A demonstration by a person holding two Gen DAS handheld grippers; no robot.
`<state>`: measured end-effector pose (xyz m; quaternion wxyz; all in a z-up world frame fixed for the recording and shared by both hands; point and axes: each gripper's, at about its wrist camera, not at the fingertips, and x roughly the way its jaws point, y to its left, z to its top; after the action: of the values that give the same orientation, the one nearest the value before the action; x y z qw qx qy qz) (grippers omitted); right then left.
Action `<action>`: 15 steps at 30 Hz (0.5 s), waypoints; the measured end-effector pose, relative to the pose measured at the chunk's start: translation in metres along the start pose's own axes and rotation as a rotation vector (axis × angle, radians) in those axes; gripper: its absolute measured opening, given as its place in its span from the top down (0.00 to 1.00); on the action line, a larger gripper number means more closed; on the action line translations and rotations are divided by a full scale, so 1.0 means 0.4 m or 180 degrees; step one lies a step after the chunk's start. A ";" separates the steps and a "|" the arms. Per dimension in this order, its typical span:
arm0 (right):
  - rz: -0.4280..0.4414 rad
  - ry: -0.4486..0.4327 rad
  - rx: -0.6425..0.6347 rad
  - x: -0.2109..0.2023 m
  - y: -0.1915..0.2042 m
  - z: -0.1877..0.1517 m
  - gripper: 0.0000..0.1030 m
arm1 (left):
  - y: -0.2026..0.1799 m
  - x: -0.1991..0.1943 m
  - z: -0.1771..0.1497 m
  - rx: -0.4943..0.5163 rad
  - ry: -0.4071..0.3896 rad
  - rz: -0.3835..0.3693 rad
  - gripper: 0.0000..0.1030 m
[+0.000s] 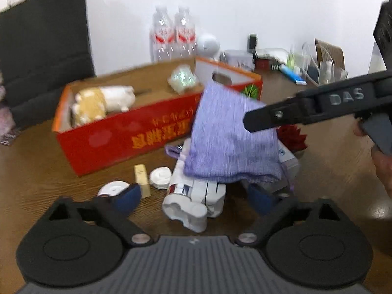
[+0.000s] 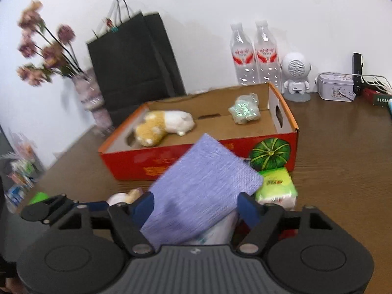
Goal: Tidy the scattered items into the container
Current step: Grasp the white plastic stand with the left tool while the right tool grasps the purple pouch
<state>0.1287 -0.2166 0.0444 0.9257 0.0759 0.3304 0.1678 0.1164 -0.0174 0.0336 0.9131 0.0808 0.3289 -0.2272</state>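
Note:
A red cardboard box stands open on the wooden table. Inside lie a plush toy and a wrapped greenish item. My right gripper is shut on a purple cloth pouch and holds it above the table in front of the box. My left gripper is open and empty, low over a white folded device. A gold bar, a white round puck and a white disc lie beside it.
A green tissue pack and a red flower-shaped item lie in front of the box. Two water bottles, a white robot speaker, a tin, a black paper bag and a flower vase stand behind.

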 end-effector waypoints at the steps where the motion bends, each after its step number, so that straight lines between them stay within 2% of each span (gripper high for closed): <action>1: -0.0082 0.0023 0.0005 0.017 -0.004 0.002 0.36 | 0.003 0.008 0.000 -0.0033 0.0034 -0.0027 0.43; 2: -0.0110 0.0036 0.0005 0.032 -0.008 0.003 0.53 | 0.005 0.012 -0.004 -0.0075 0.0044 -0.0060 0.44; 4: -0.0131 0.0040 0.0012 0.053 -0.021 -0.003 0.74 | 0.005 0.002 -0.018 -0.0092 0.0020 -0.0085 0.46; 6: -0.0099 -0.0053 0.0003 0.049 -0.028 -0.008 0.87 | -0.005 -0.020 -0.037 -0.0074 0.0042 -0.0034 0.46; 7: -0.0121 -0.0089 -0.0015 0.040 -0.029 -0.009 1.00 | -0.010 -0.035 -0.047 -0.0116 0.0056 0.0007 0.46; 10: -0.0090 -0.0144 -0.0121 0.012 -0.023 -0.009 1.00 | -0.038 -0.101 -0.094 -0.0263 0.0103 0.0188 0.46; 12: -0.0032 -0.0141 -0.0145 -0.006 -0.024 -0.009 0.95 | -0.053 -0.157 -0.131 -0.0434 0.0151 0.0342 0.46; 13: 0.0011 -0.0120 -0.0095 -0.013 -0.029 -0.009 0.87 | -0.055 -0.184 -0.149 -0.0534 0.0158 0.0411 0.46; 14: 0.0053 -0.0064 -0.0032 -0.013 -0.036 -0.008 0.64 | -0.056 -0.206 -0.165 -0.0621 0.0153 0.0458 0.46; 15: 0.0096 0.0003 0.0018 -0.011 -0.040 -0.007 0.51 | -0.053 -0.220 -0.174 -0.0682 0.0145 0.0474 0.44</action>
<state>0.1278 -0.2330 0.0410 0.9227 0.0835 0.3302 0.1809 0.0074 0.0163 0.0360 0.9231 0.0122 0.3650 -0.1204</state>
